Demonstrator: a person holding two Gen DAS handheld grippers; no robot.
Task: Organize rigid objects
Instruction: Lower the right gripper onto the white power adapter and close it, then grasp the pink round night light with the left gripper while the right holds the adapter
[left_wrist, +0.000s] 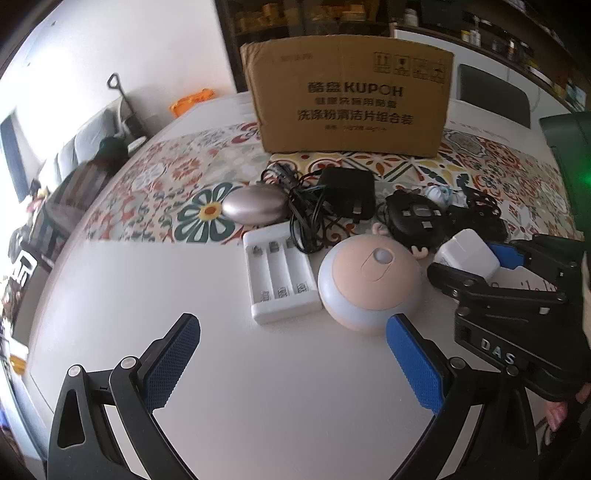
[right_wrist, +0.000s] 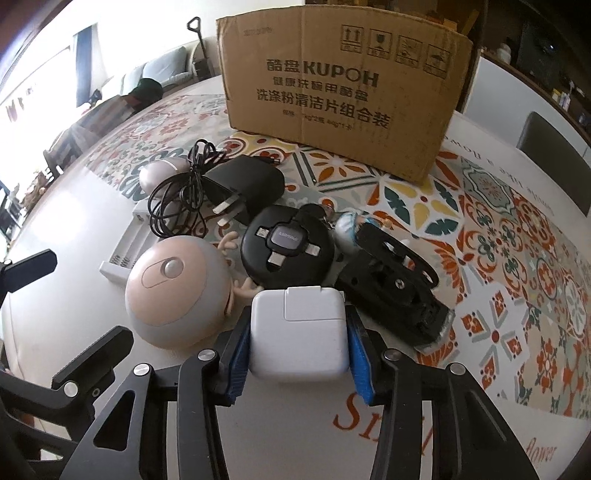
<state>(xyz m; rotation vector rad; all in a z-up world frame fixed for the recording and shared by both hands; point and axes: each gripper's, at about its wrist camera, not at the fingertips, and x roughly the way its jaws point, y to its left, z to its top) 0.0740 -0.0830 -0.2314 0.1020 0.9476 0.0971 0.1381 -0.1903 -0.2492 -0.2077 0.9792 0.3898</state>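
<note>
My right gripper (right_wrist: 297, 354) is shut on a white cube charger (right_wrist: 295, 321), its blue pads pressed against both of the cube's sides; the cube rests on the table. The same grip shows in the left wrist view, on the white cube charger (left_wrist: 465, 258). My left gripper (left_wrist: 293, 328) stands open over bare white tabletop, just short of a round pink and grey lamp (left_wrist: 369, 280) and a white battery charger (left_wrist: 280, 280). A brown cardboard box (left_wrist: 351, 99) stands open-topped behind the pile.
A silver egg-shaped object (left_wrist: 253, 210), a black power adapter with tangled cable (left_wrist: 347, 192), a black round connector disc (right_wrist: 288, 247), a small figurine (right_wrist: 347, 225) and a black bracket (right_wrist: 395, 288) crowd the patterned mat (right_wrist: 498, 240). A chair back (right_wrist: 550, 147) stands beyond the table.
</note>
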